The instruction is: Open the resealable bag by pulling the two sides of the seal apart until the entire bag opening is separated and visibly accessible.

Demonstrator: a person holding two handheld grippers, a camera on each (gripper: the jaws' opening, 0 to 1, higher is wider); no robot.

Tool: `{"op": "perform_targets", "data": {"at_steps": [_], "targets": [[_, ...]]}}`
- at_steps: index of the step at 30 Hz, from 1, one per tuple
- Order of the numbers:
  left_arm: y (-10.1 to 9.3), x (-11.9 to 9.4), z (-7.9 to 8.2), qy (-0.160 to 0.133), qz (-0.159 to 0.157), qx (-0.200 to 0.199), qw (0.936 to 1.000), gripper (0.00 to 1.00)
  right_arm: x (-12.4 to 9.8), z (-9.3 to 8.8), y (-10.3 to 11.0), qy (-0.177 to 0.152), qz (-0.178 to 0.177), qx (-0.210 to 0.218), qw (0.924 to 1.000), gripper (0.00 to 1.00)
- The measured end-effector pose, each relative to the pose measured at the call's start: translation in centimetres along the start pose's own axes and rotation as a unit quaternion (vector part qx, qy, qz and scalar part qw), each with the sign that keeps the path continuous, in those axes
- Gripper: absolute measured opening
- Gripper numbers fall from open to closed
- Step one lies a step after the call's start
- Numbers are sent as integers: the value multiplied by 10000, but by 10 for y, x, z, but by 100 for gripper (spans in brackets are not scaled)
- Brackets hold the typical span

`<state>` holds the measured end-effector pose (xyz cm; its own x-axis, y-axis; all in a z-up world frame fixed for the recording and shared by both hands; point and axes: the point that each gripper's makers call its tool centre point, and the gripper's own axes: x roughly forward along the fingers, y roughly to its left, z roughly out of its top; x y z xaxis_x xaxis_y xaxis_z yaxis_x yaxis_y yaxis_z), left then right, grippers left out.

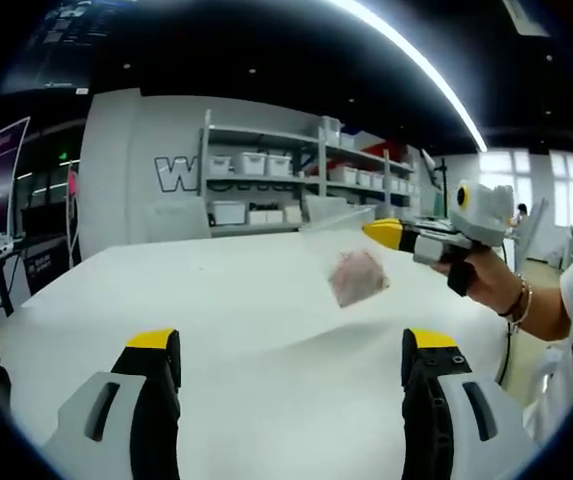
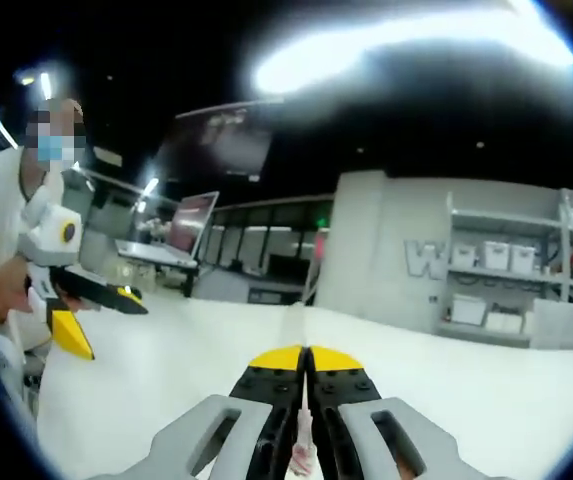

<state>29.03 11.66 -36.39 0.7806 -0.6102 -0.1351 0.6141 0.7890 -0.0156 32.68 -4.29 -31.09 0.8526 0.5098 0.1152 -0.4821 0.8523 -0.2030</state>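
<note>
The right hand-held gripper (image 2: pixel 306 352) has its jaws clenched on the top edge of the resealable bag (image 1: pixel 354 268), so the clear pouch hangs free above the white counter (image 1: pixel 236 300) with its pinkish contents (image 1: pixel 357 277) settled at the bottom; lifting it this way appears meant to let the seal stand clear for a second grip; in the right gripper view a thin strip of film shows pinched between the yellow-tipped jaws. The left hand-held gripper (image 1: pixel 291 345) is released, jaws spread wide and holding nothing, set well apart from the bag and aimed toward it; it likely needs to take the opposite side of the seal; judging by the flat top edge, the seal is not yet parted. Storage shelves (image 1: pixel 266 180) line the far wall.
</note>
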Motion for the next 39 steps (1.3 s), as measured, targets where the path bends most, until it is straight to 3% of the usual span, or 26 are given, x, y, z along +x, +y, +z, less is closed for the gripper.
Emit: {"op": "perform_targets", "data": {"at_steps": [13,18,21,26,28,39], "targets": [[-4,-3,-2,13,-32,19,10000,89,-15,3,8,-73,38,168,9998,0],[-6,-3,-3,37,-62,27,10000,89,-12,5,11,-105,68,218,9997,0],[-7,-3,-3,42,-71,27,10000,89,-26,7,19,-142,98,239,9996,0],[-9,-2,-5,78,-94,43,9999,89,-20,5,18,-153,123,338,9992,0],[-9,-2,-6,80,-86,40,9999,89,-32,6,27,-175,167,424,9988,0],[-11,0,-15,164,-126,-15,9998,88,-51,7,43,-256,243,533,9980,0]]}}
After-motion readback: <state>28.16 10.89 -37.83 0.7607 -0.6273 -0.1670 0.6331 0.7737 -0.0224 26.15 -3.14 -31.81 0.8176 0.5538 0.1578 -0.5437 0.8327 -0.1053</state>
